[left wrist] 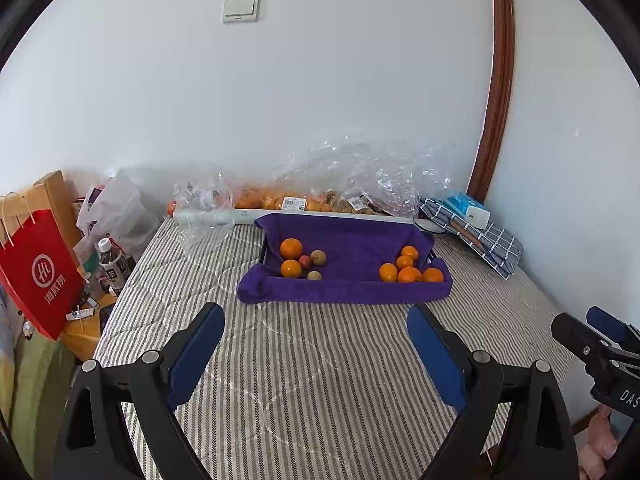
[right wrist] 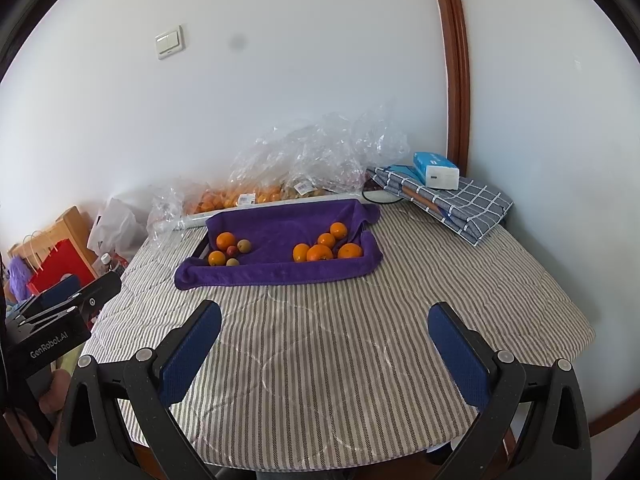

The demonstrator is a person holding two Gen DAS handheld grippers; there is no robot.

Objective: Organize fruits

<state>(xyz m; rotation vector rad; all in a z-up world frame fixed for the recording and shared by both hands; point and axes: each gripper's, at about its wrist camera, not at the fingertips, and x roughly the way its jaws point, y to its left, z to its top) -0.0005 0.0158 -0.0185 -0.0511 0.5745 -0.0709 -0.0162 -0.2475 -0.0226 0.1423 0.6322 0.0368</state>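
Observation:
A tray lined with a purple towel point(left wrist: 352, 248) point(right wrist: 280, 224) sits at the far middle of the striped table. Its left end holds two oranges point(left wrist: 291, 248) point(right wrist: 225, 240), a small red fruit point(left wrist: 305, 261) and two brownish fruits point(left wrist: 318, 257) point(right wrist: 244, 245). Its right end holds several oranges point(left wrist: 409, 274) point(right wrist: 319, 253). My left gripper point(left wrist: 316, 320) is open and empty, well short of the tray. My right gripper point(right wrist: 325, 318) is open and empty too, also short of the tray. The right gripper's tip shows at the right edge of the left wrist view point(left wrist: 600, 340).
Clear plastic bags of oranges point(left wrist: 280, 200) point(right wrist: 248, 196) lie along the wall behind the tray. A folded checked cloth point(left wrist: 480, 236) point(right wrist: 460, 204) with a blue-white box point(right wrist: 436, 170) sits at the back right. A red paper bag point(left wrist: 36, 276) and bottles point(left wrist: 110, 260) stand left of the table.

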